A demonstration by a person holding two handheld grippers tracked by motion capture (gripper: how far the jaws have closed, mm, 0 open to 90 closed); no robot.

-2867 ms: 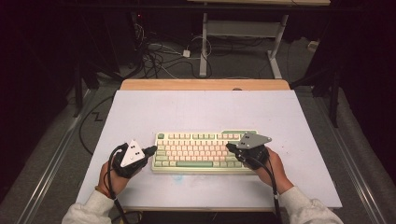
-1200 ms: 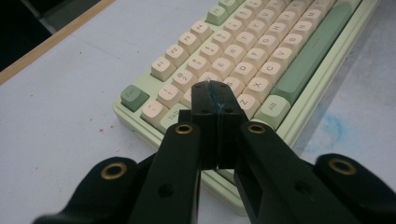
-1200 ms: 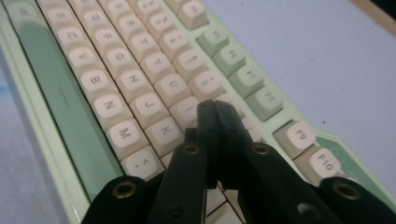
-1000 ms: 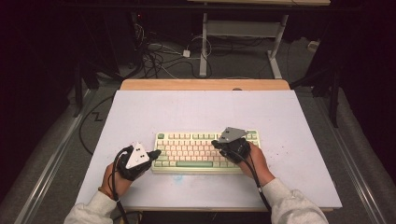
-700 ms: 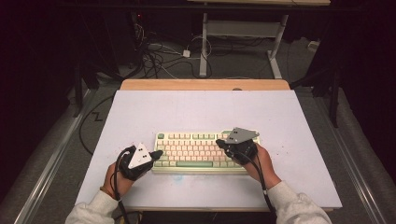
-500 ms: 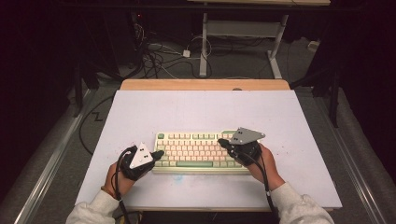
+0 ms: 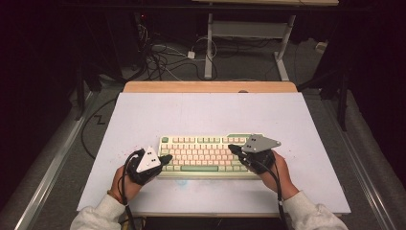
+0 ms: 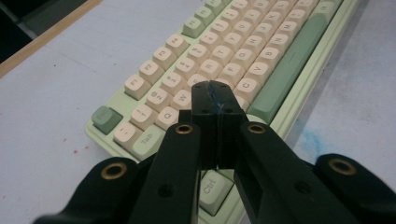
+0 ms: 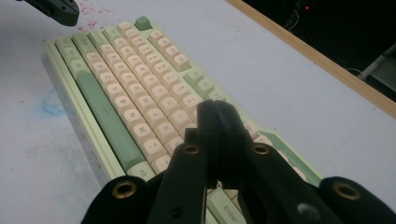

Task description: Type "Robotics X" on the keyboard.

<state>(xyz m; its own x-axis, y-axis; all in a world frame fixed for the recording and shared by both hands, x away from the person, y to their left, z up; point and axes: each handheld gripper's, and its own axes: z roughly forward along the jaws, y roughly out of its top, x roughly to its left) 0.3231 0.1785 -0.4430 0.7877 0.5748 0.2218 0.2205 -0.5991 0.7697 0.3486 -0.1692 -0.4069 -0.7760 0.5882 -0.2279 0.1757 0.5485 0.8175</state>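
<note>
A pale green keyboard (image 7: pixel 206 154) with cream keys and a green space bar lies near the front of the white table top. My left gripper (image 7: pixel 167 158) is shut and empty, its tips at the keyboard's left end; in the left gripper view the closed jaws hover over the keys (image 8: pixel 205 70) near the left side of the keyboard (image 8: pixel 299 79). My right gripper (image 7: pixel 231 149) is shut too, holding nothing, its tips over the right part of the key field. In the right gripper view the closed jaws point along the keyboard (image 9: pixel 100 116), and the left gripper (image 9: pixel 60 9) shows at the far end.
The white table top (image 7: pixel 206 115) has a wooden strip (image 7: pixel 210 86) along its far edge. Red specks and a blue smudge (image 9: pixel 51 105) mark the surface near the keyboard. Cables and table legs (image 7: pixel 206 52) lie on the floor beyond.
My right gripper has shifted to the right along the keyboard and sits a little farther from the left gripper. The left gripper has barely moved. Both stay shut.
</note>
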